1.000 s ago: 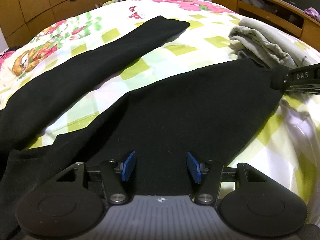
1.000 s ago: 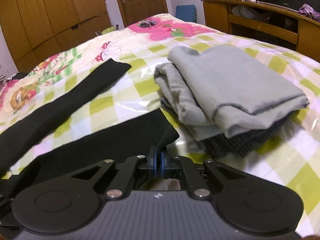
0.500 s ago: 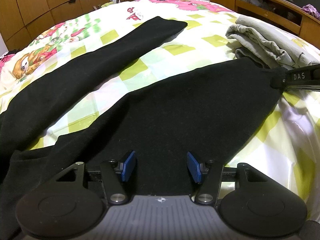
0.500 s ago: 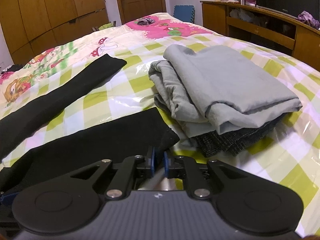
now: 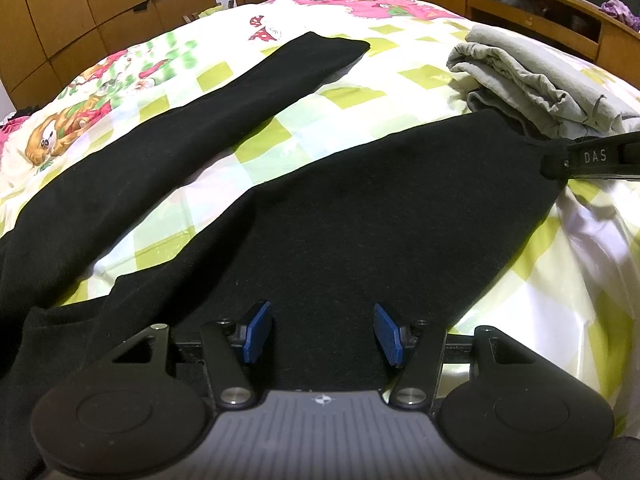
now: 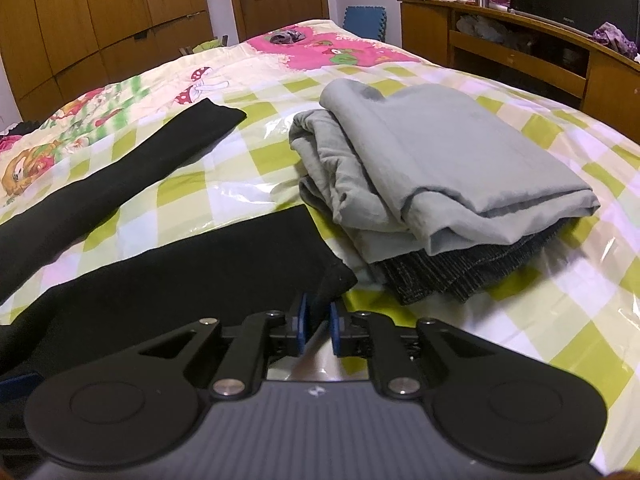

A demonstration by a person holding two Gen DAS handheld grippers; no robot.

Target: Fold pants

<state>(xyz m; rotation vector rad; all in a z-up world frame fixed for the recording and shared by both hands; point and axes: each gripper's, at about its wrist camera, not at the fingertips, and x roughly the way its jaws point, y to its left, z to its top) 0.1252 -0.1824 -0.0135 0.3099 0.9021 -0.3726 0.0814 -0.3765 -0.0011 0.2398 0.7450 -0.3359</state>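
Right gripper point(image 6: 318, 326) opening off the black pants point(image 5: 340, 220) hem, left gripper point(image 5: 322, 332) spread empty; next bring legs together

1. Wide bed point(image 6: 520, 264) under a glossy cover of lime-green and white checks, with cartoon animals and red mushrooms printed along the left side and a pink printed patch at the far end.
2. Black knit pants point(image 5: 340, 240) spread flat on the near part, one leg point(image 5: 192, 148) running diagonally toward the far left, the other reaching right toward the stack.
3. Pile of folded pale grey-green cloth garments point(image 6: 432, 160) on the right, resting on a folded dark charcoal woven garment point(image 6: 460, 272).
4. Small dark crumpled cloth point(image 6: 286, 36) at the far end, on the pink patch.
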